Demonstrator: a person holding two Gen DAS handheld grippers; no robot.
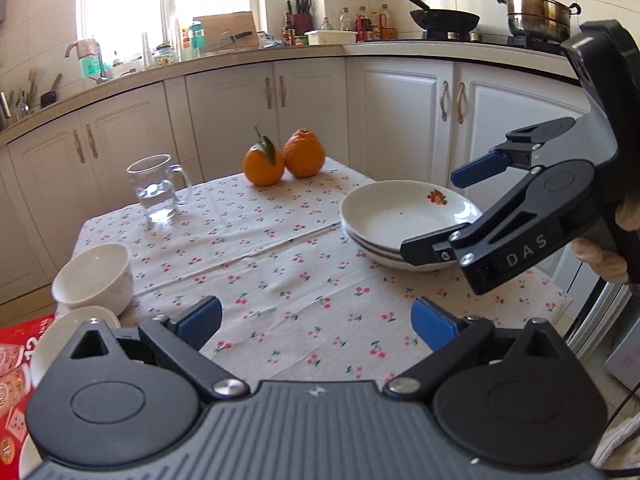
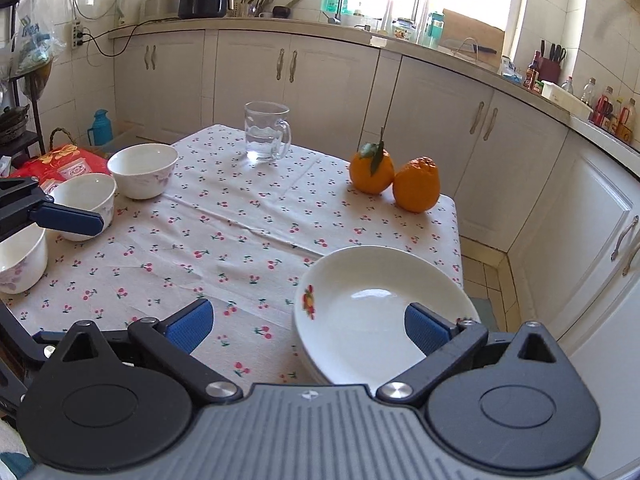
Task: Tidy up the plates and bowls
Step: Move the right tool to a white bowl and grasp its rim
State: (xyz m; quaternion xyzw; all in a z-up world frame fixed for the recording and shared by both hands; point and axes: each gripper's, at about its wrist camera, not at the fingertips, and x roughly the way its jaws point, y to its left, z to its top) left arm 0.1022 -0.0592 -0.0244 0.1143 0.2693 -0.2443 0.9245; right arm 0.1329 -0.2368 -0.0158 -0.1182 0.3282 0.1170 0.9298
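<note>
White porcelain makes up everything to be sorted on the table [image 2: 256, 216], which wears a cloth printed with small red cherries. A stack of plates [image 2: 372, 316] sits at the near right edge of the table in the right wrist view, the top one carrying a small fruit motif on its rim. Three bowls stand at the opposite side: the far bowl [image 2: 143, 170], the middle bowl [image 2: 86, 200] just beside it, and the near bowl [image 2: 20, 260] at the picture's left edge. All three are upright and apart from the plates, with bare cloth between.

The right gripper [image 2: 308, 326] hangs above the near edge of the stack with its blue pads spread wide; nothing is clasped, though one pad shows in front of the top plate's inside. From the left wrist view the right gripper [image 1: 436, 212] shows beside the stack of plates [image 1: 400, 224], one finger in front of the rim; whether it touches cannot be told. The left gripper [image 1: 316, 324] is likewise spread wide over bare cloth and holds nothing, and one of its blue fingers reaches in front of the middle bowl in the right wrist view.

A glass mug [image 2: 266, 132] with a little water stands near the far side of the table, and two oranges [image 2: 394, 178] touch each other at the far right corner. A red package [image 2: 60, 162] lies beyond the bowls. White cabinets [image 2: 320, 76] run along behind the table.
</note>
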